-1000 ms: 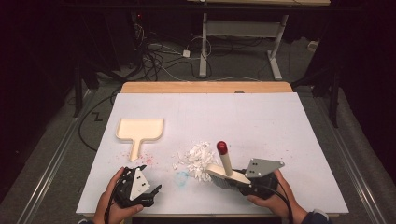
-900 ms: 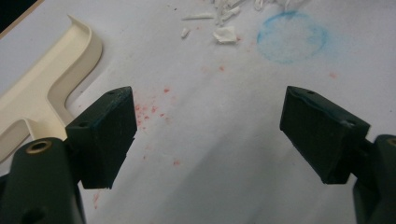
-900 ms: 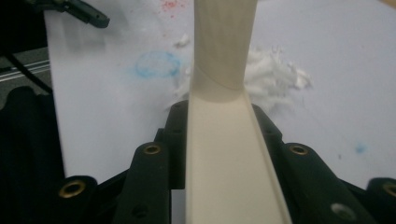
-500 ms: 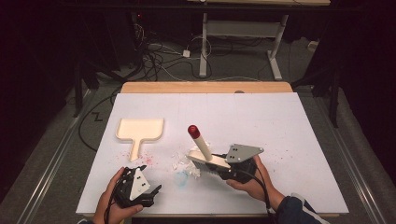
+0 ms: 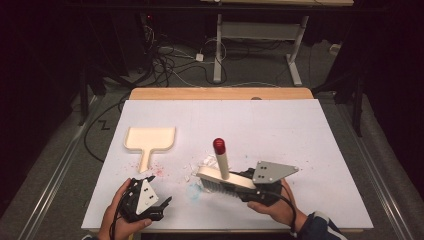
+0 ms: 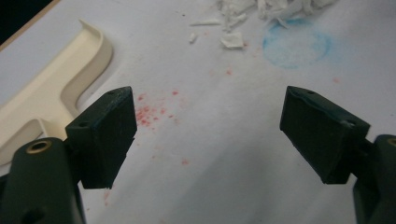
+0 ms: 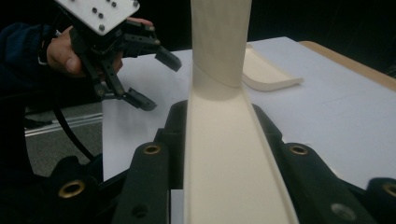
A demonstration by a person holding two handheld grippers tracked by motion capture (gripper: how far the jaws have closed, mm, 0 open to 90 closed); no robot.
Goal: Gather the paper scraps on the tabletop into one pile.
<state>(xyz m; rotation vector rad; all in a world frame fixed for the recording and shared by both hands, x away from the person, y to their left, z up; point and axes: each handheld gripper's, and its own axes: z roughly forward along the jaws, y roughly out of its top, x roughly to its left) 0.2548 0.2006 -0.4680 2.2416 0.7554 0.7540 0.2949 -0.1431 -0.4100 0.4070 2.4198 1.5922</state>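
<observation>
A cream brush (image 5: 220, 178) with a red-tipped handle (image 5: 219, 145) stands near the table's front middle, bristles down on the white sheet. My right gripper (image 5: 241, 183) is shut on its body from the right, and the brush (image 7: 219, 116) runs between the jaws in the right gripper view. White paper shreds (image 5: 202, 162) lie just behind and left of the brush head. A cream dustpan (image 5: 150, 139) lies flat at the left. My left gripper (image 5: 161, 205) rests at the front left, open, with nothing between its fingers (image 6: 109, 130).
A blue smear (image 5: 192, 190) and red specks (image 6: 149, 114) mark the sheet between the grippers. The dustpan (image 6: 56, 88) lies just left of the left jaw. The table's wooden far edge (image 5: 220, 93) borders a dark floor with cables and a desk frame.
The right gripper carried the brush left and away over the shreds, then came back a little to the right. The handle's tilt changed. The left gripper stayed put.
</observation>
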